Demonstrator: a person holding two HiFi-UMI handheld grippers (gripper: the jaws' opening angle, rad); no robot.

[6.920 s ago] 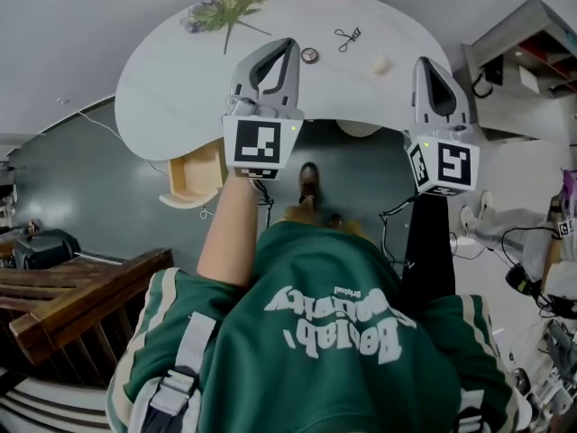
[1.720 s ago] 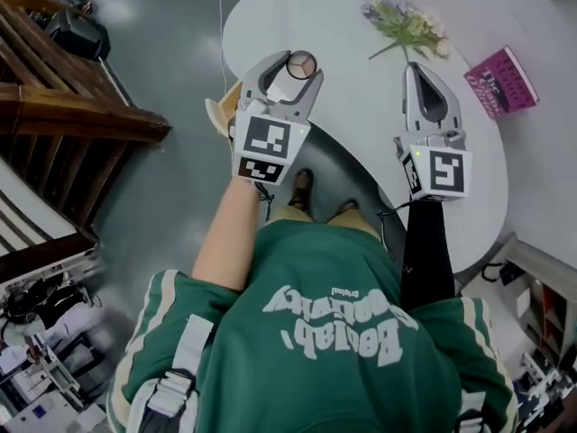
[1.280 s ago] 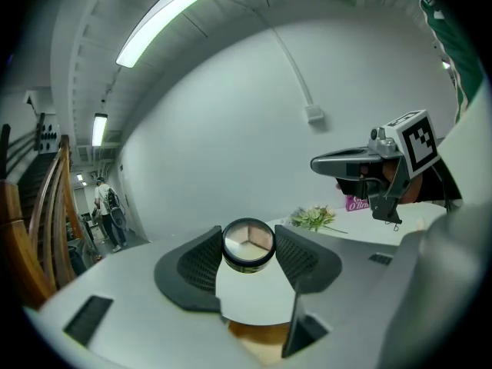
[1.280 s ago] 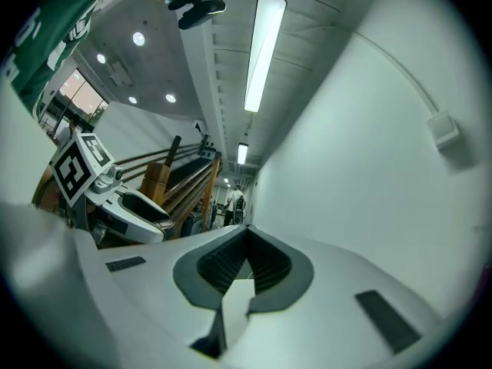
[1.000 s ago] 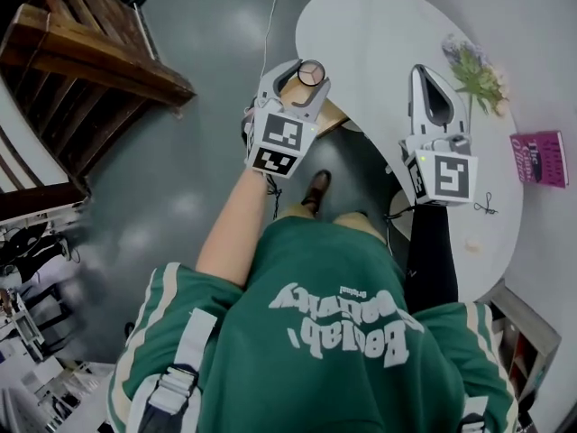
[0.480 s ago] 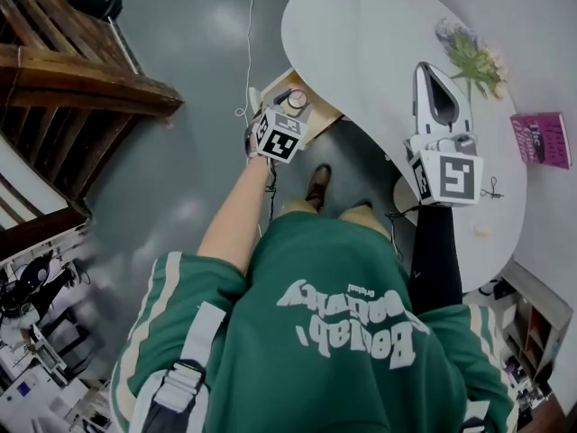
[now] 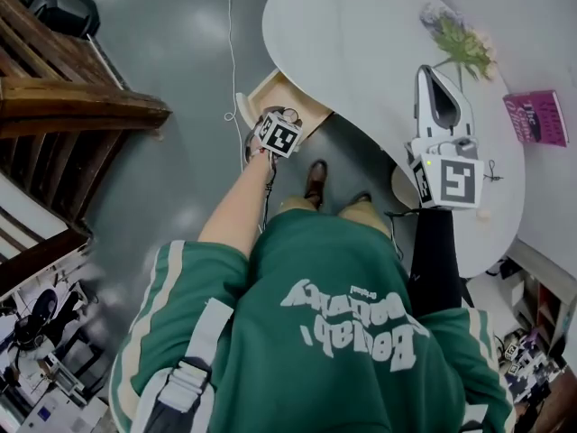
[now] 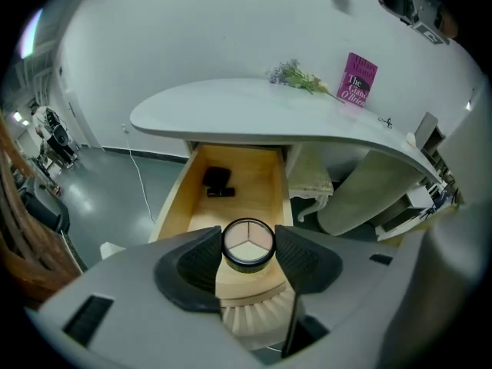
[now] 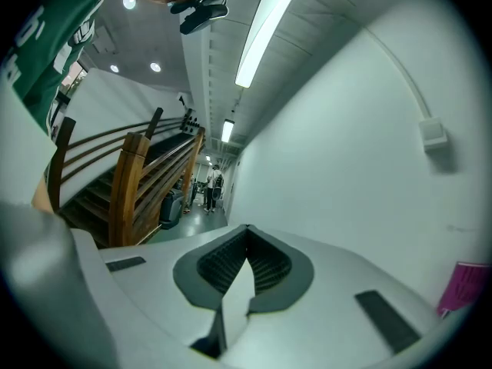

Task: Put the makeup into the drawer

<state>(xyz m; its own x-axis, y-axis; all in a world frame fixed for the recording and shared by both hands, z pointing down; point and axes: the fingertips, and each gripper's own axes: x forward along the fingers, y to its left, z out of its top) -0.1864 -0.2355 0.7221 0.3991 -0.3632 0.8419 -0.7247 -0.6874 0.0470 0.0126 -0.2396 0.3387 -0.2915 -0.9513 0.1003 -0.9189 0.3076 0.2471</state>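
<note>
The left gripper [image 8: 247, 238] clamped the round makeup compact [image 8: 247, 249] above the open drawer [image 8: 263, 187]; the right gripper [image 9: 244, 242], jaws together and empty, hovered over the white surface [image 7: 361, 43].

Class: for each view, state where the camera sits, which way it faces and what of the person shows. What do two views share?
Head view: on the person's head, facing steeply down at table and open drawer; shows sweatshirt, left gripper, right gripper.
Left gripper view: on the left gripper, facing down into the drawer; its jaws clamp a compact.
Right gripper view: on the right gripper, facing near level at wall and stairs; shut jaws, sweatshirt edge.
Shared: head and left gripper views both show drawer, flowers, book.
</note>
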